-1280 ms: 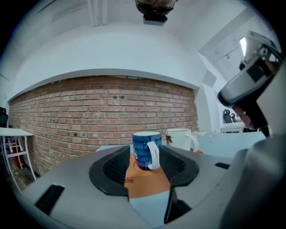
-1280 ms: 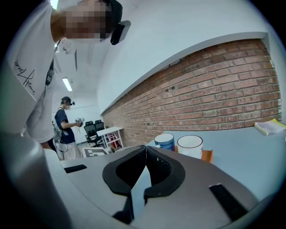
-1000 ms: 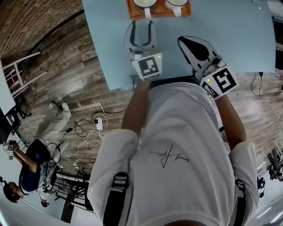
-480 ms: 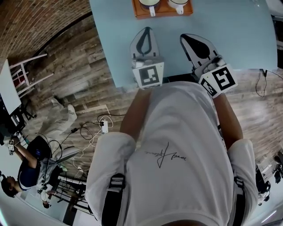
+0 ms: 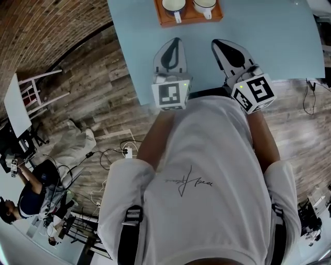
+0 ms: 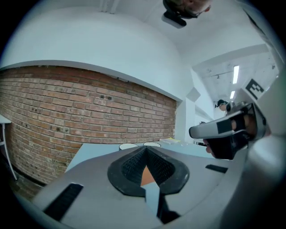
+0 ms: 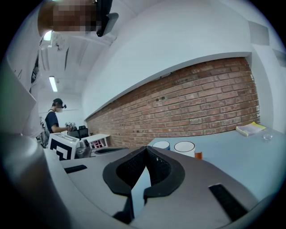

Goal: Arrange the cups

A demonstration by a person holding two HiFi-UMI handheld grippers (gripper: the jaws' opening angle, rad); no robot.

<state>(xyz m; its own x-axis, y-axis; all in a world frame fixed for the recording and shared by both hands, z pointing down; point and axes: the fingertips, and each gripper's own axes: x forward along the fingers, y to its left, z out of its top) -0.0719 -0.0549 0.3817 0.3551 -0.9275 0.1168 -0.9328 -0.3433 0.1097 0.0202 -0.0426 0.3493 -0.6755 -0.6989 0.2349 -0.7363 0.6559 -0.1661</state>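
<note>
Table (image 5: 279,36): pale blue, and the person stands right at its near edge. The working space is pretty much bare, so there's room to set things out.
Tray (image 5: 189,21): orange, sits at the far side of the table, straight ahead of both tools. Looks like the spot the cups get collected in, or taken from; can't say which.
Left gripper (image 5: 175,41): hovers over the table just short of the tray, nose aimed at it. The tongs are pinched tight together with nothing in them; in its own view only tray and table show past the tips. Reads like a pause between grabs.
Right gripper (image 5: 216,43): parked beside the left one, a bit apart, also aimed at the tray. Tongs squeezed closed too and empty, probably just waiting its turn.
Left cup (image 5: 172,5): white, in the tray, handle turned toward the person, so easy to pinch.
Right cup (image 5: 205,4): white, just beside the first one in the tray, handle also facing back.
Changed: a second ago the left tongs were spread wide toward the tray; now they've snapped closed and nothing came along. Right gripper and both cups look the same as before.
</note>
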